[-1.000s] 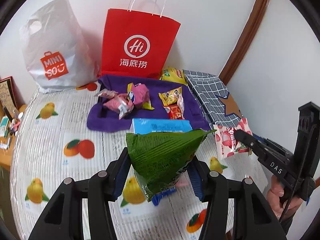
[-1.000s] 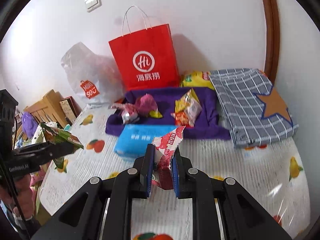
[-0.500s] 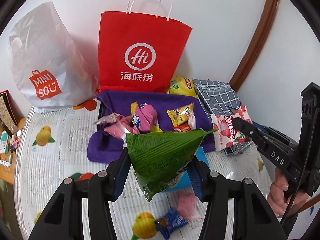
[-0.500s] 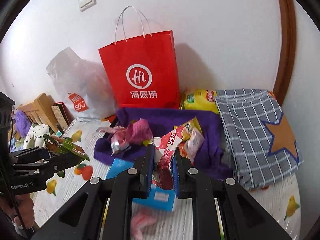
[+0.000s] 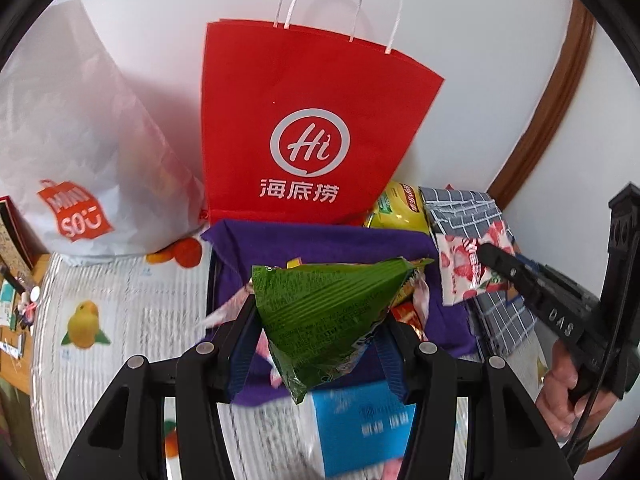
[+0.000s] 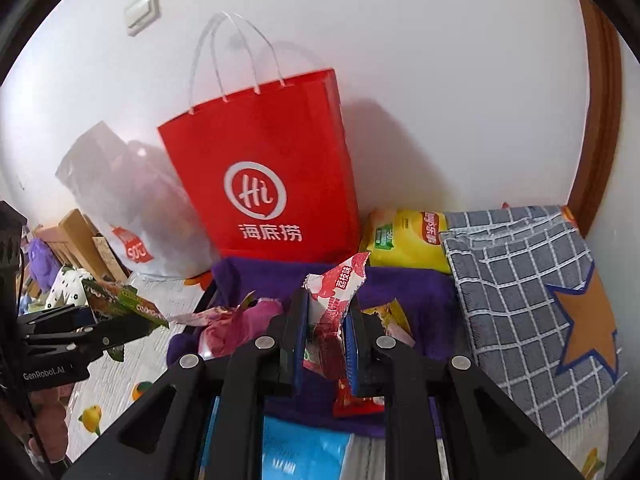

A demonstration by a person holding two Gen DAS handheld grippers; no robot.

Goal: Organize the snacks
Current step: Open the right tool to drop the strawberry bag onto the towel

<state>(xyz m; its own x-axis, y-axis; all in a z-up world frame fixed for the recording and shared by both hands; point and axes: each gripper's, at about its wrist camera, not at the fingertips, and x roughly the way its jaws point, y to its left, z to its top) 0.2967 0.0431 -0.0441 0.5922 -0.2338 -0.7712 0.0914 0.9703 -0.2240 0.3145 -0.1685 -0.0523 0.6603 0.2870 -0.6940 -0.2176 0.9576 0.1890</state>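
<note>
A: Left gripper (image 5: 316, 344) first, squeezed on a green snack bag (image 5: 324, 312). Bag poking up between the two fingers, pointy end hanging down.

B: And the right gripper (image 6: 328, 340)? Pinched tight on a red and white snack packet (image 6: 334, 304), top sticking up past the fingers.

A: Seen from the left side too, over at the right edge, with a hand (image 5: 564, 392) wrapped round the handle.

B: Under both, right up close?

A: Blue pack (image 5: 360, 428) lying flat, blurry. Sitting on a table cover (image 5: 132, 312) with fruit pictures.

B: Just past that?

A: Purple cloth tray (image 6: 404, 284) with more snacks inside. Pink wrappers (image 6: 240, 320) on its left part, yellow and red ones (image 6: 390, 316) on its right part. Both held snacks up over this tray.

B: Beside the tray?

A: Grey checked cloth with an orange star (image 6: 532, 300), touching on the right. Yellow chip bag (image 6: 404, 240) tucked behind, between cloth and red bag.

B: Farthest back?

A: Red paper bag (image 5: 308, 128) standing up against the white wall, white handles on top. White plastic shopping bag (image 5: 80, 160) to its left.
</note>
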